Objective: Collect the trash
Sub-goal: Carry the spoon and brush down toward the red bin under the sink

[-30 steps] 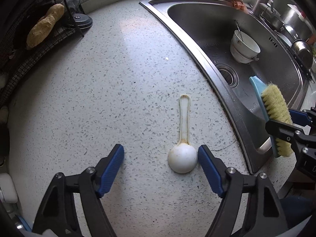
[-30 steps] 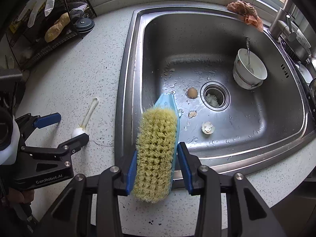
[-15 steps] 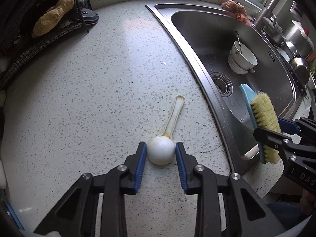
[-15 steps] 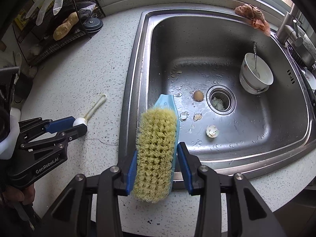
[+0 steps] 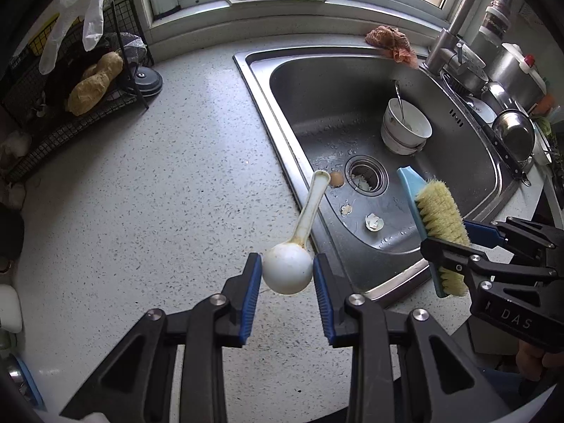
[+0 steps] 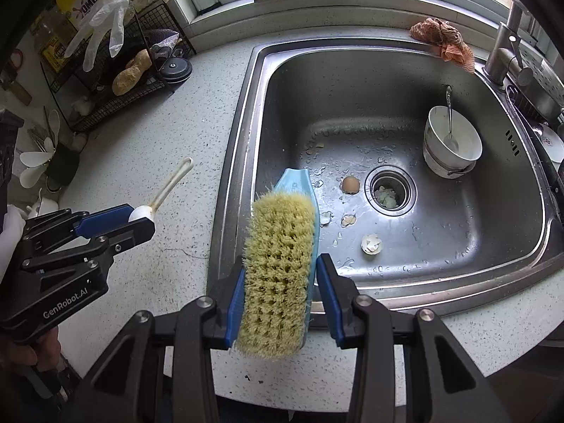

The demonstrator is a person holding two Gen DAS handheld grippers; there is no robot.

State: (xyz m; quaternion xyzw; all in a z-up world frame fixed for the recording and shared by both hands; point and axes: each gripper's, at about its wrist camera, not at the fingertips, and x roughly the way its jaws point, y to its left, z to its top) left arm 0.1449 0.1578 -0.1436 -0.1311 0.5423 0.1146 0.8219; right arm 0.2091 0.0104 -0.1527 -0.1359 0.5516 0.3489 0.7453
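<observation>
Both tools are closed on something: the left tool (image 5: 287, 275) has its blue pads (image 5: 251, 296) pressed on the round bowl of a white plastic spoon (image 5: 289, 271), held clear above the speckled bench (image 5: 141, 194) beside the sink (image 5: 268, 112). Its long handle points up and away toward the sink rim, and brownish stains mark the neck where handle meets bowl. The right tool (image 6: 280, 292) grips a scrubbing brush (image 6: 278, 275) with yellow bristles facing up and a light blue back, poised over the sink's near edge. Down in the wet basin lie broken eggshell pieces (image 6: 372, 243) and a brown half shell (image 6: 350, 185) next to the drain (image 6: 389, 190), which holds more fragments. White bowls (image 6: 453, 144) with a metal spoon stand stacked in the far corner.
</observation>
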